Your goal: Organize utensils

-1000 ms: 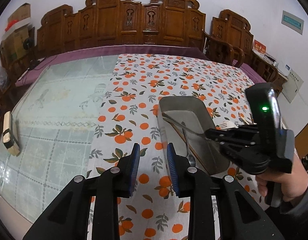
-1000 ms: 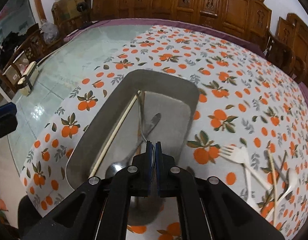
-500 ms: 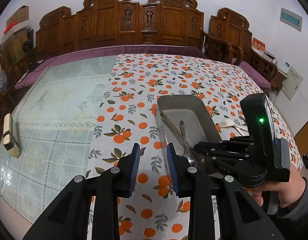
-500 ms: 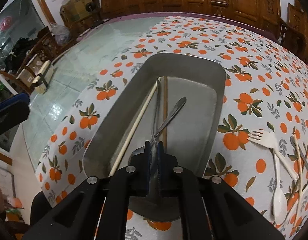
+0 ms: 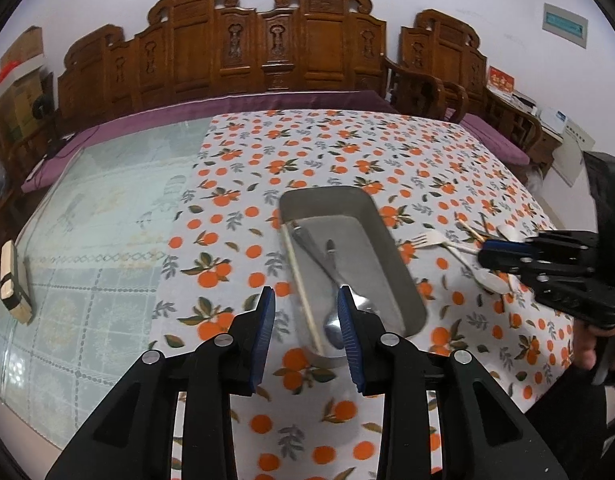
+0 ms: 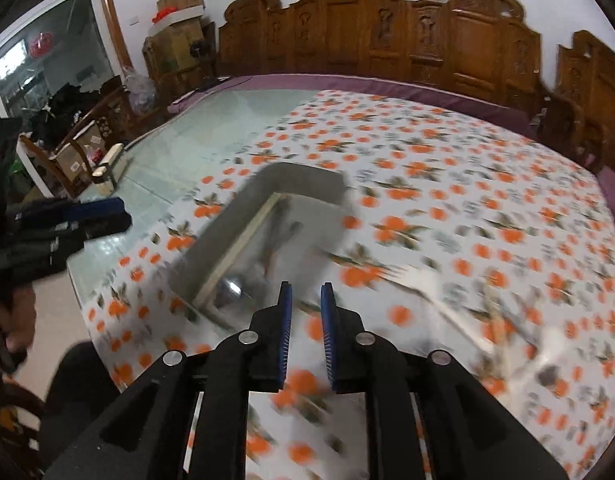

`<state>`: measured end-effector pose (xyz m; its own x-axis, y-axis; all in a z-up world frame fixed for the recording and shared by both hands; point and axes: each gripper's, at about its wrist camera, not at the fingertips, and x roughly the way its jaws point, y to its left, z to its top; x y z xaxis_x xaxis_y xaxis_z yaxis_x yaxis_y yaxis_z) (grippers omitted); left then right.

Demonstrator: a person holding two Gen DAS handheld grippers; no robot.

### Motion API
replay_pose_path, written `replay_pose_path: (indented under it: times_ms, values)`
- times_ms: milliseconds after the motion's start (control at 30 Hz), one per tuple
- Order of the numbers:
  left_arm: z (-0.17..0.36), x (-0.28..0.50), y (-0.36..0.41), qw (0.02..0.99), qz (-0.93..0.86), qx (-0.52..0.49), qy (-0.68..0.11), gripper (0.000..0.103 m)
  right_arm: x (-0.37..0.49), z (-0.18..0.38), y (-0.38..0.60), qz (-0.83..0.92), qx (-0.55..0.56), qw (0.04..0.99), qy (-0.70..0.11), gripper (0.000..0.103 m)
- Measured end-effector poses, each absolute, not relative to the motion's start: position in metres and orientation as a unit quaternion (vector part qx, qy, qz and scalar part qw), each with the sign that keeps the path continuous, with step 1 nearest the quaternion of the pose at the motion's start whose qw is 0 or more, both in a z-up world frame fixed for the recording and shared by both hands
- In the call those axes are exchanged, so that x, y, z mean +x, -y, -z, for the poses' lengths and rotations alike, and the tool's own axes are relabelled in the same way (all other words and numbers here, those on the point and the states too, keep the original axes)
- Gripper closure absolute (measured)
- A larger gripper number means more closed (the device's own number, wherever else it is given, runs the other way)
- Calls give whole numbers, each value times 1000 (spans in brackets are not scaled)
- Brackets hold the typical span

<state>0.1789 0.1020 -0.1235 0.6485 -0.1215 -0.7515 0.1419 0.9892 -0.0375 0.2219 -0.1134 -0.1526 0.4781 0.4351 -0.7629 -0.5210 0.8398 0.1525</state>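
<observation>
On the counter, orange-print cloth (image 5: 347,152): metal tray (image 5: 391,248) sits mid-cloth, long axis running away from the cameras.
Tray contents: metal spoon (image 5: 333,320) with bowl at the near end, handle pointing to the far end; a second metal utensil (image 5: 307,242) lies crossed beside it; one pale chopstick (image 5: 301,288) runs along the tray's left wall.
Still outside tray: white plastic fork (image 5: 431,238), white plastic spoon (image 5: 489,280) and chopsticks (image 5: 469,230), all on the cloth right of the tray, near each other.
Left gripper (image 5: 306,300): jaws released, wide gap, nothing between them; hovering over the tray's near end.
Right gripper (image 6: 306,294): jaws apart, empty; positioned above the cloth just right of the tray's near corner. In the left view it sits over the plastic utensils.
Right view quality: heavy motion blur, tray (image 6: 243,216) readable, small utensils on the right not.
Other: wooden block (image 5: 13,282) on the bare glass part of the counter, far left, well apart from the tray.
</observation>
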Motion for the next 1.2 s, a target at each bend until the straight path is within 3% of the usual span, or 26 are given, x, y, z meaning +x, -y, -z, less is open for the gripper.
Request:
replay_pose_path:
  times_ms: [133, 333, 467, 600, 900, 1200]
  values:
    - [121, 177, -77, 907, 85, 22, -411, 72, 205, 154, 170, -249, -56, 867, -427, 77]
    - [125, 179, -37, 902, 107, 24, -417, 72, 184, 166, 243, -202, -48, 877, -433, 75]
    - [138, 183, -5, 895, 120, 26, -429, 71, 175, 175, 273, -188, -28, 882, -431, 68]
    - [152, 185, 27, 888, 131, 34, -440, 71, 177, 186, 287, -178, -28, 882, -436, 68]
    - [186, 209, 84, 870, 145, 26, -470, 58, 185, 208, 312, -154, -12, 876, -456, 68]
    - [222, 250, 124, 847, 138, -9, -514, 58, 185, 208, 314, -154, -12, 876, -456, 68]
